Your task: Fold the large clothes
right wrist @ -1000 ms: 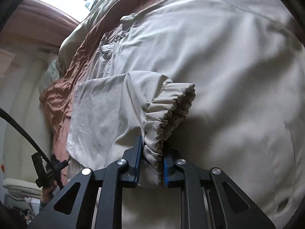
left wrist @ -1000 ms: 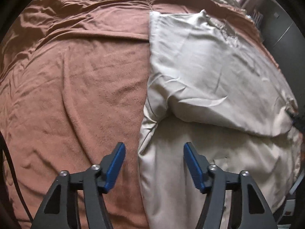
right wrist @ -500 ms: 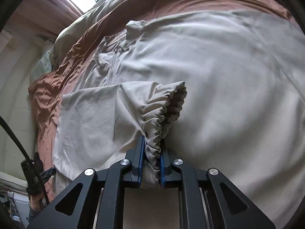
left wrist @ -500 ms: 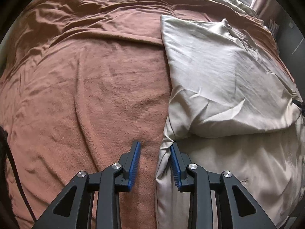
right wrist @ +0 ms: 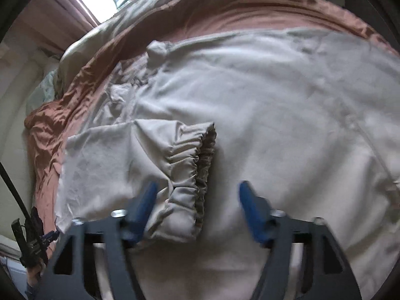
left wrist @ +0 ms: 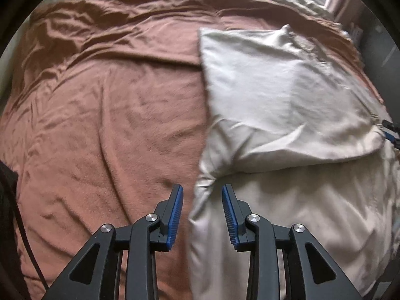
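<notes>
The right gripper has just been opening: its blue fingers stand wide and blurred in the lower middle of the right wrist view, and the gathered elastic cuff lies loose between them, pressed by neither pad. The sleeve it ends stretches toward the left of that frame, folded over the pale beige jacket, which fills the centre and right and rests on a rust-brown blanket. In the left wrist view the left gripper sits at the bottom centre with its fingers narrowed but not closed, straddling the jacket's side edge where it meets the blanket; whether the pads actually pinch the cloth I cannot tell, since a gap shows on both sides. The folded sleeve spreads across the upper right of that frame. The step in hand looks like laying the sleeve in and letting go (the first fold of several, judging by how much of the body is still open). To do it well, lift the right gripper straight off so a finger does not snag the elastic and drag the cuff back out, and check the sleeve lies flat. The left should take only the jacket's edge, not the blanket beneath, before the next fold
</notes>
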Available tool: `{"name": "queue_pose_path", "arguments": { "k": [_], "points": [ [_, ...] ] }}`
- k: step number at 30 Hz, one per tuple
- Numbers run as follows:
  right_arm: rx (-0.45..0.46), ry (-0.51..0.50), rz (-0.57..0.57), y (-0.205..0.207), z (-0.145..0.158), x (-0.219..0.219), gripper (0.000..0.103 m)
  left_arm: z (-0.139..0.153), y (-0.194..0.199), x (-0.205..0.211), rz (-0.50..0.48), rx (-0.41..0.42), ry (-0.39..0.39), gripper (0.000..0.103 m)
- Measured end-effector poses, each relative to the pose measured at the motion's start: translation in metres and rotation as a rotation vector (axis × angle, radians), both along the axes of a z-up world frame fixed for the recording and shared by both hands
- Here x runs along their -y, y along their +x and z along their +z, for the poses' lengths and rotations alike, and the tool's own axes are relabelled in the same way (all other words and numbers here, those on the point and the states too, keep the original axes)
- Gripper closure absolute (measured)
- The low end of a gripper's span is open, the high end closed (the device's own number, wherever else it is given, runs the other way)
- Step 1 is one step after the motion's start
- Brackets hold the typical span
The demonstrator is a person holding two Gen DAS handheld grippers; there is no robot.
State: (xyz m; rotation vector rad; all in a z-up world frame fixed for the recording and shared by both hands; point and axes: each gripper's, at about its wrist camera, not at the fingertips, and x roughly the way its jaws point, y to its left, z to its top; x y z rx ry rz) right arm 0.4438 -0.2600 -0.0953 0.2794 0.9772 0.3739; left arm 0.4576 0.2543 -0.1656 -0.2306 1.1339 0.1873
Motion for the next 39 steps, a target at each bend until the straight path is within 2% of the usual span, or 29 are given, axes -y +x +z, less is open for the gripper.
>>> {"name": "queue_pose_path", "arguments": {
  "k": [4, 6, 9, 11, 16, 18, 20, 22, 31, 39],
  "points": [
    [-0.004, 0.046, 0.054, -0.012, 0.0, -0.002, 0.033, 0.014, 0.0, 0.01, 0.001, 0.028, -0.015, 0.068],
    [-0.002, -0.018, 0.075, -0.016, -0.006, -0.01, 0.033, 0.019, 0.001, 0.017, -0.004, 0.035, -0.024, 0.068],
    [-0.059, -0.138, 0.093, -0.016, -0.025, -0.022, 0.033, 0.028, 0.003, 0.029, -0.021, 0.04, -0.01, 0.068],
    [-0.046, -0.158, 0.093, -0.019, -0.022, -0.023, 0.033, 0.035, 0.006, 0.039, -0.032, 0.05, -0.007, 0.068],
    [-0.011, -0.083, 0.076, -0.035, 0.002, 0.003, 0.033, 0.045, 0.022, 0.068, -0.074, 0.062, 0.0, 0.068],
    [0.004, -0.06, 0.048, -0.04, 0.01, 0.026, 0.033, 0.048, 0.031, 0.083, -0.095, 0.071, -0.007, 0.064],
    [0.023, -0.029, 0.01, -0.047, 0.017, 0.057, 0.033, 0.049, 0.04, 0.099, -0.113, 0.082, -0.008, 0.052],
    [0.034, -0.007, -0.046, -0.057, 0.022, 0.091, 0.033, 0.051, 0.052, 0.119, -0.135, 0.09, -0.02, 0.048],
    [0.072, 0.081, -0.311, -0.086, 0.022, 0.243, 0.033, 0.05, 0.106, 0.203, -0.248, 0.081, -0.049, 0.044],
    [0.102, 0.214, -0.507, -0.103, 0.007, 0.351, 0.056, 0.038, 0.142, 0.274, -0.338, 0.064, -0.041, 0.044]
  ]
}}
